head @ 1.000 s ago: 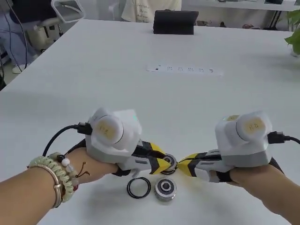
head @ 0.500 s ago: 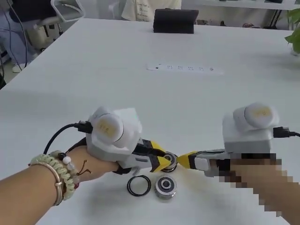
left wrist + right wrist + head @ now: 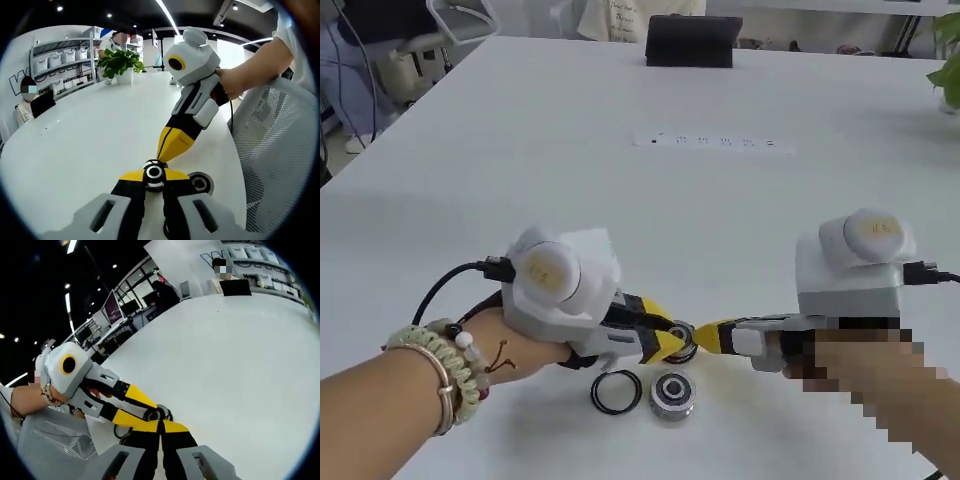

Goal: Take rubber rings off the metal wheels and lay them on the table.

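**Two grippers meet on one wheel at lower centre**

Head view: at lower centre, the left gripper (image 3: 672, 341) is clamped on a metal wheel (image 3: 684, 343) over the white table (image 3: 620, 200). The right gripper (image 3: 706, 339) points in from the right. Its yellow tips are pressed together against that wheel's rim; whether they pinch any rubber cannot be told. Just below, a loose rubber ring (image 3: 616, 391) lies flat on the table, with a second wheel (image 3: 673, 393) just beside it on the right. A power strip (image 3: 712, 144) lies well apart in the upper middle.

Left gripper view: the left gripper's jaws rise from the bottom and grip the metal wheel (image 3: 153, 173) from both sides at centre. The right gripper (image 3: 165, 150) slants down from the upper right to the wheel's top edge. The second wheel (image 3: 200, 182) rests on the table at lower right.

Right gripper view: the right gripper (image 3: 160, 426) has its jaws closed together at bottom centre. The left gripper (image 3: 149, 412) reaches in from the left, holding the metal wheel (image 3: 156, 414) just above them.
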`<state>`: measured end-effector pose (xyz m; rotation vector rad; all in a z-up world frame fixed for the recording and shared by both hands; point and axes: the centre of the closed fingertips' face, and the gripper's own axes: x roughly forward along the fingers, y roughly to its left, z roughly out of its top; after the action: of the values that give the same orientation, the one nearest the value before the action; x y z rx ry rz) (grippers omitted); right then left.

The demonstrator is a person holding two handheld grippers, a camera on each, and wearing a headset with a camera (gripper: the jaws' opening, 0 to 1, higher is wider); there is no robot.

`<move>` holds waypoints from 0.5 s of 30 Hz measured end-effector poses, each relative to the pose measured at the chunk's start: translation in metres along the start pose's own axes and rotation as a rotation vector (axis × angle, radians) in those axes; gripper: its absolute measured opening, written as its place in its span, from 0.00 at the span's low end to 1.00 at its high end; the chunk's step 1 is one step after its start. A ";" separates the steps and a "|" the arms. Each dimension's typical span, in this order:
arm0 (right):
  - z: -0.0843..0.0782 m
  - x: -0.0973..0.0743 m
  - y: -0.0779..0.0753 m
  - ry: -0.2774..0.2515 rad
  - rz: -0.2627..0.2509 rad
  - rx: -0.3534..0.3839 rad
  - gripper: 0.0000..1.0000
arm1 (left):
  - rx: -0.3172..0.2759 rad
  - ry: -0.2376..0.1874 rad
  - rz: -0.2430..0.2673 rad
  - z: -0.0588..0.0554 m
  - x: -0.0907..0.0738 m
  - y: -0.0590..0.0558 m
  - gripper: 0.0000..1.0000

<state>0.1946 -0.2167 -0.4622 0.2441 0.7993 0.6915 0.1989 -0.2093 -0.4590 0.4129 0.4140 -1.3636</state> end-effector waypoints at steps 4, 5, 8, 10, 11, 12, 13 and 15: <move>0.001 0.000 0.001 0.001 0.003 -0.009 0.00 | 0.002 0.000 0.001 0.000 0.000 0.000 0.07; 0.001 0.000 0.003 0.000 0.006 -0.012 0.00 | 0.002 0.000 0.000 0.000 0.000 0.000 0.07; 0.002 0.000 0.005 -0.002 0.010 -0.018 0.00 | 0.002 0.000 0.000 0.000 0.000 0.000 0.07; 0.003 0.000 0.005 -0.004 0.014 -0.020 0.00 | 0.002 0.000 0.001 0.000 0.000 0.000 0.07; 0.003 0.000 0.005 -0.004 0.014 -0.022 0.00 | 0.002 -0.001 0.001 0.000 0.000 0.000 0.07; 0.003 0.000 0.006 -0.005 0.014 -0.024 0.00 | 0.001 -0.001 0.001 0.000 0.000 0.000 0.07; 0.003 0.000 0.005 -0.006 0.014 -0.024 0.00 | 0.001 -0.001 0.001 0.000 0.000 0.000 0.07; 0.003 0.000 0.005 -0.006 0.012 -0.028 0.00 | 0.000 -0.001 0.002 0.001 0.000 0.000 0.07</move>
<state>0.1946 -0.2127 -0.4579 0.2262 0.7825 0.7122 0.1993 -0.2098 -0.4587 0.4125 0.4130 -1.3621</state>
